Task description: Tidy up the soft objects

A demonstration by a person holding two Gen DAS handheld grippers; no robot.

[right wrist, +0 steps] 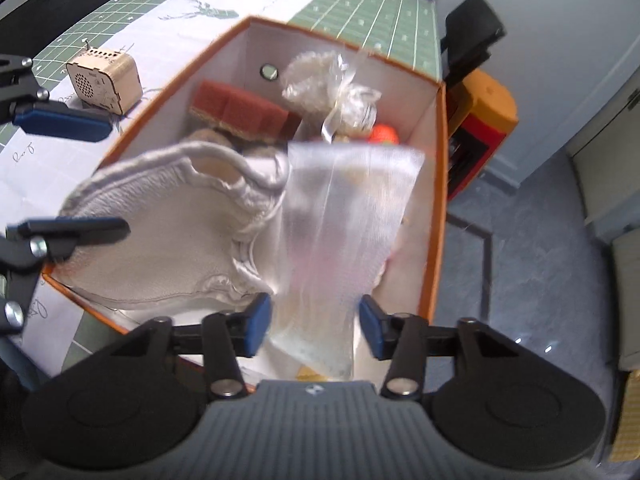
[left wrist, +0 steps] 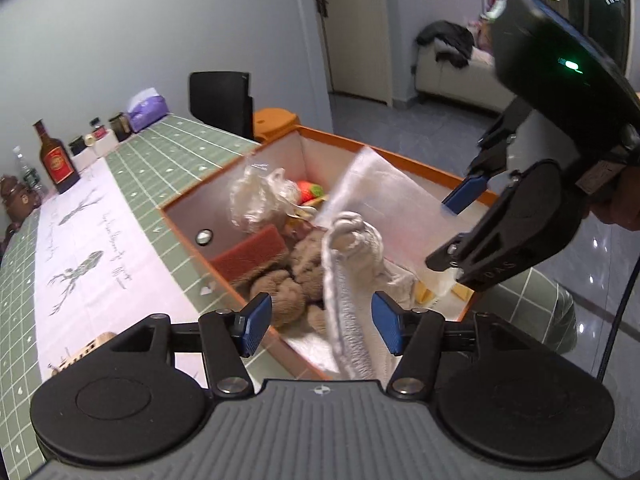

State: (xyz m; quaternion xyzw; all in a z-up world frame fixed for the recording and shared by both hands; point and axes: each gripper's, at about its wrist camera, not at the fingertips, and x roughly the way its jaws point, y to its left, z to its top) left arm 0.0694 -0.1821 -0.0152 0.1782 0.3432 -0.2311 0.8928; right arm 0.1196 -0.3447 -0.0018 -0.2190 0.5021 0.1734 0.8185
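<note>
An orange-rimmed white box (left wrist: pixel 404 160) (right wrist: pixel 440 184) stands on the table and holds soft things: a brown plush toy (left wrist: pixel 296 276), a red sponge (left wrist: pixel 250 254) (right wrist: pixel 240 110), a crumpled clear bag (left wrist: pixel 256 196) (right wrist: pixel 324 80) and a red-and-green toy (left wrist: pixel 310 191). A white cloth (left wrist: pixel 352 280) (right wrist: pixel 168 232) and a sheer mesh pouch (left wrist: pixel 384 196) (right wrist: pixel 344 232) hang over the box. My left gripper (left wrist: pixel 322 324) is open with the cloth between its pads. My right gripper (right wrist: pixel 314 328) (left wrist: pixel 460 232) is open with the pouch between its pads.
The table has a green grid cloth (left wrist: pixel 176 148) and a white deer-print runner (left wrist: pixel 92 248). A brown bottle (left wrist: pixel 56 158), small jars and a purple tissue pack (left wrist: pixel 146 110) stand at its far edge. A small wooden box (right wrist: pixel 104 80) sits near the box. A black chair (left wrist: pixel 222 104) and orange stool (left wrist: pixel 276 122) stand behind.
</note>
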